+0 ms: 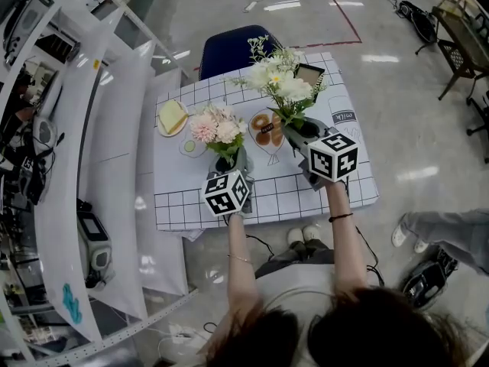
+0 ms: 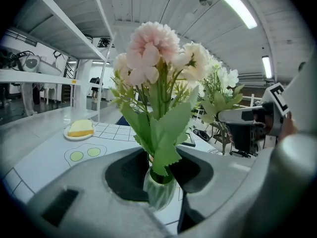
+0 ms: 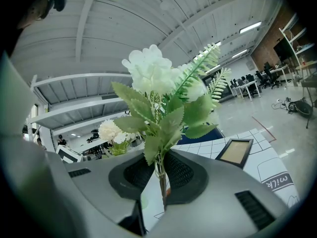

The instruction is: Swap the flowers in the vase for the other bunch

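Pink carnation-like artificial flowers [image 1: 216, 126] with serrated green leaves are standing in a small ribbed vase [image 2: 159, 192] of pale green glass, near the six o'clock edge of the white grid-printed table [image 1: 260, 197]. The left gripper [image 1: 229, 161] is clasping this vase at a middling width, its dark pads pressing on either side of the glass body. Whether the base is resting on the cloth I cannot tell.

At two o'clock from the pink flowers, the right gripper [image 1: 306, 132] is holding the bunch of white artificial flowers [image 1: 279, 79] with fern sprigs upright over the table. Its jaws are standing narrow, pinching the thin stems.

A round plate [image 1: 172, 117] carrying a yellow slab is sitting at ten o'clock from the pink flowers. A dark picture frame [image 1: 309, 73] is lying at one o'clock from the white bunch. A blue chair [image 1: 229, 48] is standing at the table's twelve o'clock edge.
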`<state>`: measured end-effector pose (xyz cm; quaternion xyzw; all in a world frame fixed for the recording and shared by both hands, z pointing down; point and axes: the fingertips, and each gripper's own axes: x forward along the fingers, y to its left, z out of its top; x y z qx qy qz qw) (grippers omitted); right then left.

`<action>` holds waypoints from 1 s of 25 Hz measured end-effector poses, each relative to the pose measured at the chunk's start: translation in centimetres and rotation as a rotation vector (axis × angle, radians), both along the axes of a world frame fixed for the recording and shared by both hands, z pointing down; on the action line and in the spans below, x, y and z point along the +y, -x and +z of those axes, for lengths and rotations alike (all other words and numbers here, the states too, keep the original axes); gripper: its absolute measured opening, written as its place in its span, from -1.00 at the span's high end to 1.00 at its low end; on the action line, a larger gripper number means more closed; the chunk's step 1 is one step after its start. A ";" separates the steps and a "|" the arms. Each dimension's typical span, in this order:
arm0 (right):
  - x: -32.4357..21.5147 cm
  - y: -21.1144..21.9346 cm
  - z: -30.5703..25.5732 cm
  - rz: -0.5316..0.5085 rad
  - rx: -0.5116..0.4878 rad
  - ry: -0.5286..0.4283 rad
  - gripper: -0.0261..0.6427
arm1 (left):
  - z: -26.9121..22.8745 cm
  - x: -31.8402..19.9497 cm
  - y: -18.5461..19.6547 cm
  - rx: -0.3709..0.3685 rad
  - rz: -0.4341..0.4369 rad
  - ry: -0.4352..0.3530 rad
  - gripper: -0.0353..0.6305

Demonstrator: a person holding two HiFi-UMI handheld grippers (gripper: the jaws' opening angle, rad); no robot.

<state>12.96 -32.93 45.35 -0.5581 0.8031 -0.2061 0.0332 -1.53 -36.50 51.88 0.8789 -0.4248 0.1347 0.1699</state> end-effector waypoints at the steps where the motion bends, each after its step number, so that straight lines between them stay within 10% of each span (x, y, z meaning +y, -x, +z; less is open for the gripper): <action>1: 0.0 -0.1 0.0 0.001 0.000 0.000 0.74 | 0.0 0.0 0.0 -0.006 0.000 -0.002 0.51; 25: 0.1 0.4 -0.4 -0.031 -0.002 -0.013 0.73 | -4.2 -0.1 0.5 0.014 -0.018 -0.086 0.63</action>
